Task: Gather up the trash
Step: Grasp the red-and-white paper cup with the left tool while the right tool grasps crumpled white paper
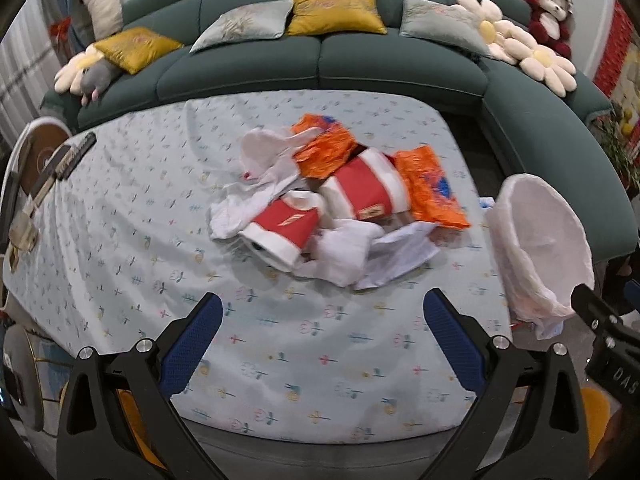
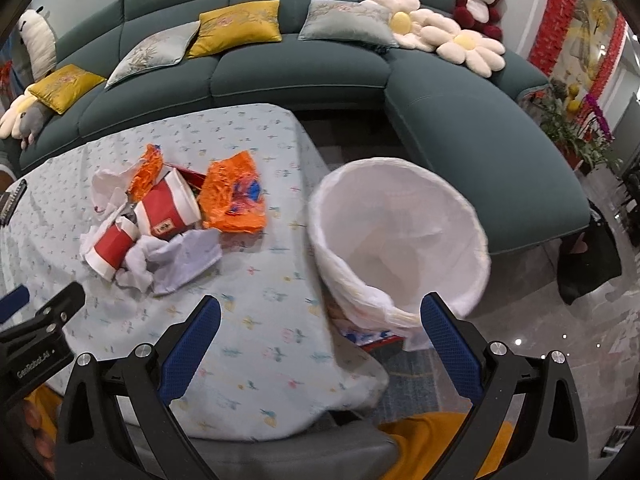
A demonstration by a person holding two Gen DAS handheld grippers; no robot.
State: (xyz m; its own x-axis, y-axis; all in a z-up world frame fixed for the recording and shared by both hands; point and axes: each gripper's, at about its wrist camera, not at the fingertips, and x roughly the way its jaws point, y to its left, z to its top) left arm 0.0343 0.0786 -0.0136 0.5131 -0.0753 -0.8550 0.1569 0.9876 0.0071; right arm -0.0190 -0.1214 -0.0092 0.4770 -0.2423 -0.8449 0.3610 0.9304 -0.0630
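Both blue-padded grippers, left gripper (image 1: 322, 320) and right gripper (image 2: 320, 322), are wide open and empty. The pile of red-white paper cups, orange wrappers and white tissues (image 1: 340, 204) lies mid-tabletop; the white-lined bin (image 2: 400, 240) at the right edge seems empty.

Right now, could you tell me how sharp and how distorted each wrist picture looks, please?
Left wrist view: strong fisheye bend curves the dark green sofa; the pile of red-and-white paper cups looks slightly soft. Right wrist view: same curving; the white-lined waste bin has a smeared rim, and the glossy floor shows small glare spots.
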